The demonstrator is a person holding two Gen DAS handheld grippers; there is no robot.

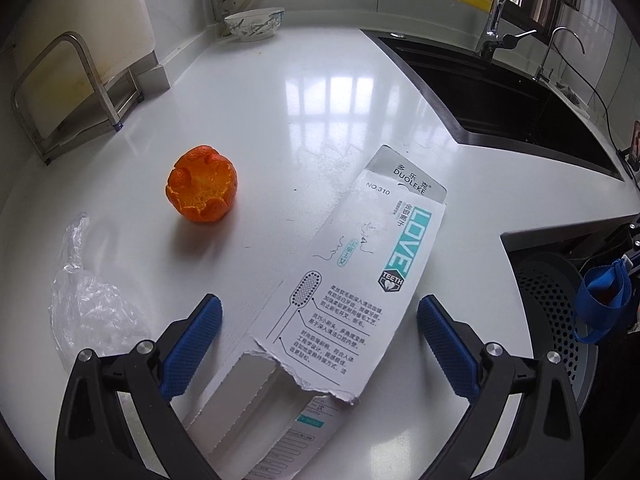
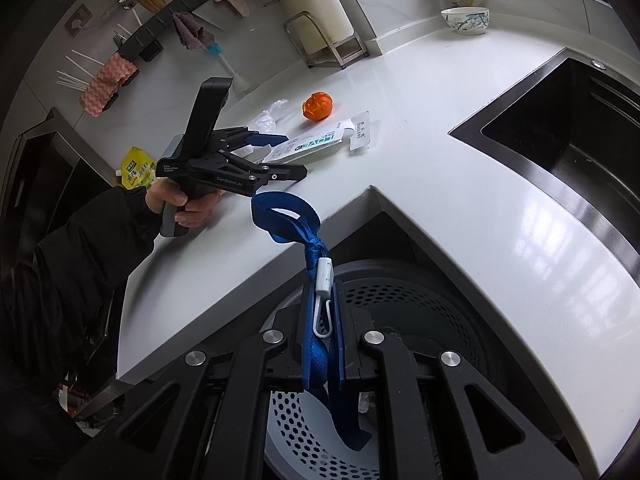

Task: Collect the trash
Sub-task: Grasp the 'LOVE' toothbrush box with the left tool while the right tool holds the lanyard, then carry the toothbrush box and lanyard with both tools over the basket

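A torn white toothbrush box [image 1: 352, 280] lies flat on the white counter [image 1: 280, 100]. My left gripper [image 1: 320, 332] hovers just over its torn end, open, the blue pads on either side and not touching it. An orange peel [image 1: 202, 188] sits to the left, with crumpled clear plastic [image 1: 88, 308] nearer. In the right wrist view my right gripper [image 2: 323, 308] is shut on a blue strap [image 2: 288, 216] with a white clip [image 2: 324, 276], above a perforated grey bin [image 2: 420, 320]. That view also shows the left gripper [image 2: 288, 154], the box [image 2: 320, 144] and the peel [image 2: 318, 106].
A black sink [image 1: 500, 96] with a chrome tap [image 1: 504, 8] is set into the counter at right. A patterned bowl [image 1: 256, 24] and a metal rack [image 1: 68, 92] stand at the back. A yellow pouch [image 2: 136, 168] lies behind the person's hand [image 2: 188, 208]. The bin [image 1: 552, 300] is below the counter's notch.
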